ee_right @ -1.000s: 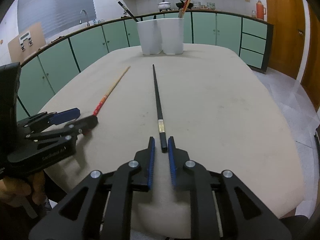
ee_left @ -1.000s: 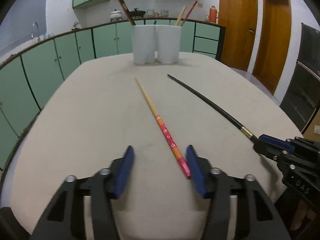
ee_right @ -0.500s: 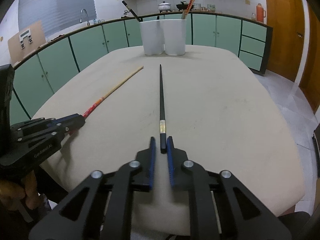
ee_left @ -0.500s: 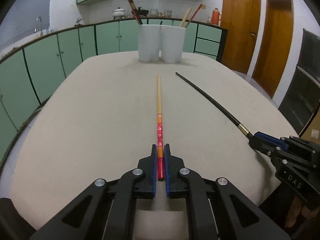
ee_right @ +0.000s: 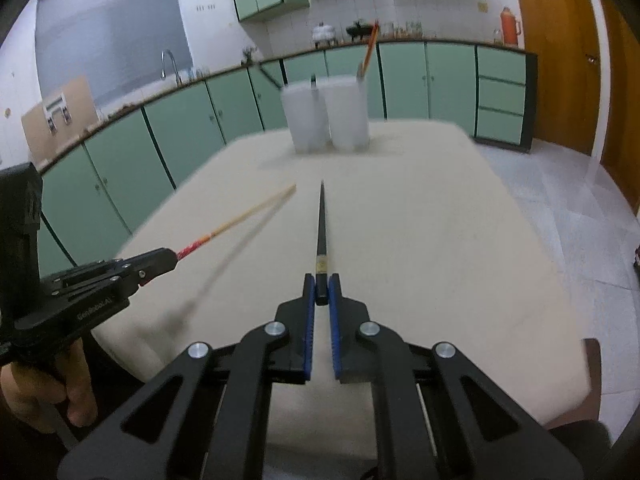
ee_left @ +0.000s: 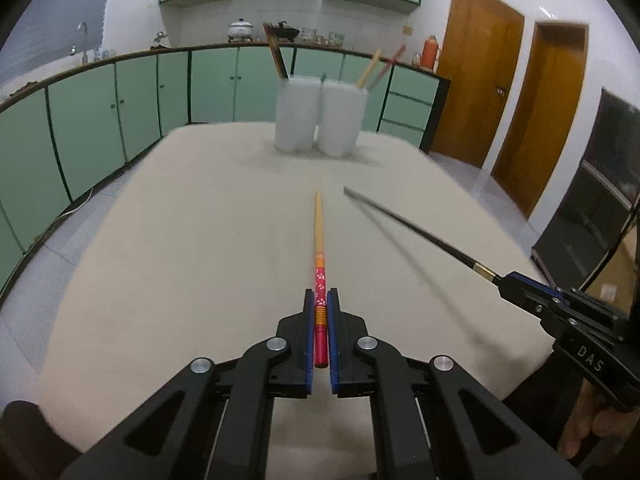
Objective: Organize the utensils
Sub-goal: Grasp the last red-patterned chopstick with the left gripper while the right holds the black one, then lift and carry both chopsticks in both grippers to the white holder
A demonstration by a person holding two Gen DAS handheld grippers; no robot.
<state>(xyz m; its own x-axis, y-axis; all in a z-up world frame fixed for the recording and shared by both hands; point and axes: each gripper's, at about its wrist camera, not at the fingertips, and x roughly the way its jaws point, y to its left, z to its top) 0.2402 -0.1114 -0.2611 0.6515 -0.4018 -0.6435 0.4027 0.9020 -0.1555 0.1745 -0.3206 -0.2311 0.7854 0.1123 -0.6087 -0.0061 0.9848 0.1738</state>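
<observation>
My left gripper (ee_left: 319, 300) is shut on the red-handled wooden chopstick (ee_left: 319, 240) and holds it above the beige table (ee_left: 180, 240), tip pointing at the cups. My right gripper (ee_right: 321, 284) is shut on the black chopstick (ee_right: 321, 224), also lifted off the table. Each gripper shows in the other's view: the right gripper (ee_left: 516, 284) with the black chopstick (ee_left: 412, 228), the left gripper (ee_right: 160, 260) with the red chopstick (ee_right: 240, 220). Two white cups (ee_left: 320, 116) stand side by side at the table's far end, the left with dark utensils, the right with wooden and red chopsticks.
Green cabinets (ee_left: 100, 120) run along the left and back under a counter with pots. Wooden doors (ee_left: 480, 92) stand at the right. A dark appliance (ee_left: 592, 216) is by the table's right edge. The two cups also show in the right wrist view (ee_right: 326, 114).
My left gripper closed on the red chopstick a second ago. Both grippers have since lifted their chopsticks off the table and moved forward towards the cups.
</observation>
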